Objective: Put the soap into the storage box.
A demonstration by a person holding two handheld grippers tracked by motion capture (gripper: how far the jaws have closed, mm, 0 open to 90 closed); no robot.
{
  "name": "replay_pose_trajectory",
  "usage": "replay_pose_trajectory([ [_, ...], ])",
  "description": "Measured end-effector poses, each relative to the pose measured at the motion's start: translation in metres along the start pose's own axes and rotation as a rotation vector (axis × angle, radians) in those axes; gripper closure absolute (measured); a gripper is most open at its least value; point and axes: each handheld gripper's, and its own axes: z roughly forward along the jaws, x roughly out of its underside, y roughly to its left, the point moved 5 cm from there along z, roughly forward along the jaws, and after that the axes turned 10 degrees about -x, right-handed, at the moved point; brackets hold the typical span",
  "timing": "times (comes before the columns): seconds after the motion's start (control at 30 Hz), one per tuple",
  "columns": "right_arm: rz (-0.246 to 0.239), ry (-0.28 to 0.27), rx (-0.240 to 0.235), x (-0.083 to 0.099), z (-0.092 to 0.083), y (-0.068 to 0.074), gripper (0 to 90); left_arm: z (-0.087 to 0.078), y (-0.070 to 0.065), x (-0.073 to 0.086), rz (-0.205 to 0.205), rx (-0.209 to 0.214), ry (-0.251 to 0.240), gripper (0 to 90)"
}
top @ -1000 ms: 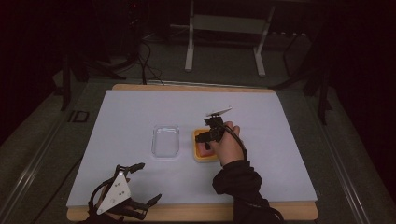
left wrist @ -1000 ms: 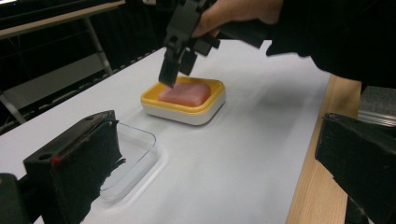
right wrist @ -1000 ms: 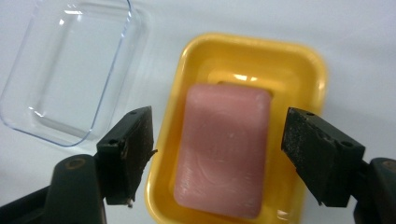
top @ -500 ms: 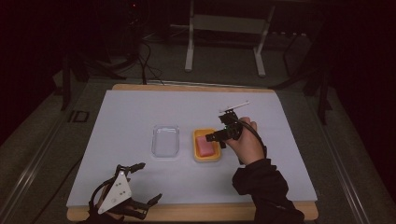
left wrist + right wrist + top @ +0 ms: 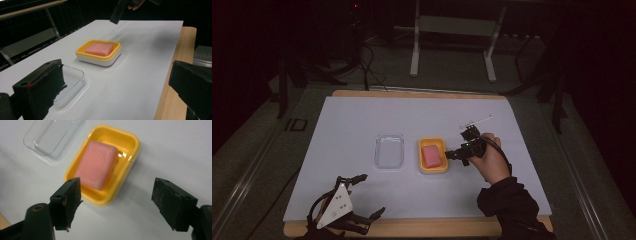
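I take the yellow soap dish (image 5: 433, 156) in the middle of the white mat (image 5: 362, 115) as my landmark and go left to right.

Well to the left of the dish and nearer my edge of the table, my left gripper (image 5: 354, 202) rests on the mat with its jaws spread wide and nothing between them. In the left gripper view the two black jaws stand far apart at the bottom, looking toward the dish.

Just left of the dish, close but apart from it, the clear plastic lid (image 5: 389, 151) lies flat on the mat.

In the dish itself lies the pink soap bar (image 5: 97, 164), slightly askew but wholly inside the rim. So I judge that the soap is already placed.

Just right of the dish is my right gripper (image 5: 451, 155), held in my right hand (image 5: 492, 159) and pointing back at the dish. Its jaws have just been opening, and in the right gripper view they stand apart with nothing between them, the dish and soap lying beyond the left jaw.

What seems left, if the dish is meant to be covered, is fetching the lid and setting it over the soap. The lid is untouched for now.
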Motion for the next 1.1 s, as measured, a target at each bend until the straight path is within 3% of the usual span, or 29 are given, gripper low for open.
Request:
replay_pose_trajectory([
  [0.1,-0.078,-0.013,0.012,0.008,-0.002,-0.005,19.7,0.000,0.000,0.000,0.001,0.000,0.002,0.6],
  [0.47,-0.111,-0.054,0.061,0.034,-0.012,-0.025,19.1,0.001,-0.001,0.001,0.004,-0.002,0.008,0.7],
  [1.1,-0.052,-0.072,0.084,0.084,-0.026,-0.051,17.3,0.001,-0.001,0.001,0.005,-0.003,0.009,0.6],
])
